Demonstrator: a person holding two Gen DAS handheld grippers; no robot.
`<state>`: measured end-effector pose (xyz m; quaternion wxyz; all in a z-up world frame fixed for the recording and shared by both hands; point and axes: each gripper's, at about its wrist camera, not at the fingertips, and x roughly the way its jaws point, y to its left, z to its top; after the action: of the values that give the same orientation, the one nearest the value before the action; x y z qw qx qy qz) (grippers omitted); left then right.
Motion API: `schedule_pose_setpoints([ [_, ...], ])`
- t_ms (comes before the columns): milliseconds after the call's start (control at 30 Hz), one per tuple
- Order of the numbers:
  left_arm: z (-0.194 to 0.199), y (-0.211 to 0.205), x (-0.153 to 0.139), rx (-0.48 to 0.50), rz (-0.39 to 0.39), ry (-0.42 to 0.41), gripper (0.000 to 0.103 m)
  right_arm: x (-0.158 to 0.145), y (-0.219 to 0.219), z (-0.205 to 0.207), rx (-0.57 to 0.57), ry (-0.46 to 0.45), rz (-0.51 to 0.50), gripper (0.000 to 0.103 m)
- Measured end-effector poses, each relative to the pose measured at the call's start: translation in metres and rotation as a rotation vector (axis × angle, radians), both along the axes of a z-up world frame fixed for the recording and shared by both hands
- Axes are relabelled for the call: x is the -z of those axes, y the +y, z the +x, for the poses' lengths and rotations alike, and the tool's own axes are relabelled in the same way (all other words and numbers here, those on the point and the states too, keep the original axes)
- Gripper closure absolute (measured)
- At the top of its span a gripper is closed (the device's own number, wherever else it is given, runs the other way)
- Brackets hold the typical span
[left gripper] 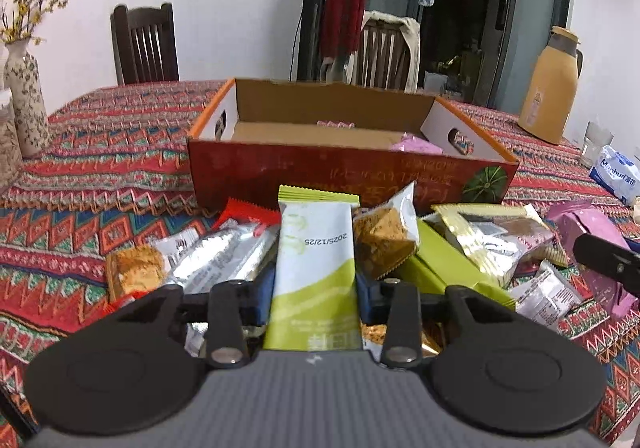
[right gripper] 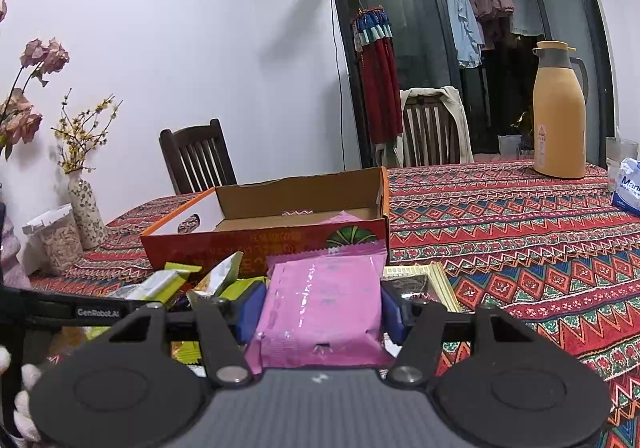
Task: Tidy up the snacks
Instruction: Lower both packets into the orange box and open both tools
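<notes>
My left gripper (left gripper: 314, 288) is shut on a white and green snack packet (left gripper: 314, 260), which stands between its blue pads above the snack pile. My right gripper (right gripper: 322, 308) is shut on a pink snack packet (right gripper: 324, 308), also held above the pile. An open red and orange cardboard box (left gripper: 352, 172) lies behind the pile; the same box (right gripper: 260, 244) appears in the right wrist view. Pink packets (left gripper: 416, 146) lie inside it at the right end. Loose snacks lie in front: a silver packet (left gripper: 216, 260), a brown cake packet (left gripper: 384, 240), a green box (left gripper: 444, 268).
A patterned red tablecloth (right gripper: 520, 216) covers the table. A tan thermos jug (right gripper: 558, 116) and a tissue pack (right gripper: 630, 188) stand at the far right. A flower vase (left gripper: 26, 100) stands at the left. Two wooden chairs (left gripper: 144, 44) are behind the table. A white-gloved hand (right gripper: 24, 400) shows at the lower left.
</notes>
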<state>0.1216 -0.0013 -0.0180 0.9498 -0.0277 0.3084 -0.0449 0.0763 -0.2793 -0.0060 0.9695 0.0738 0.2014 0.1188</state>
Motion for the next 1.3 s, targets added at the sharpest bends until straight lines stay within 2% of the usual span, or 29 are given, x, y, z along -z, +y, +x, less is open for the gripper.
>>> schedule_pose_setpoints([
  [400,0.005,-0.004,-0.045,0.000,0.020,-0.134,0.063,-0.026,0.002,0.030,-0.001,-0.081,0.000,0.044],
  [767,0.041,-0.008,-0.088,-0.037,0.020,-0.237,0.063,-0.060,0.015,0.089,0.005,-0.141,0.014,0.044],
  [1033,0.088,-0.005,-0.104,-0.082,0.016,-0.247,0.063,-0.076,0.028,0.146,0.020,-0.148,0.003,0.044],
  [1300,0.142,0.000,-0.097,-0.118,-0.007,-0.222,0.063,-0.065,0.041,0.196,0.031,-0.114,0.016,0.044],
])
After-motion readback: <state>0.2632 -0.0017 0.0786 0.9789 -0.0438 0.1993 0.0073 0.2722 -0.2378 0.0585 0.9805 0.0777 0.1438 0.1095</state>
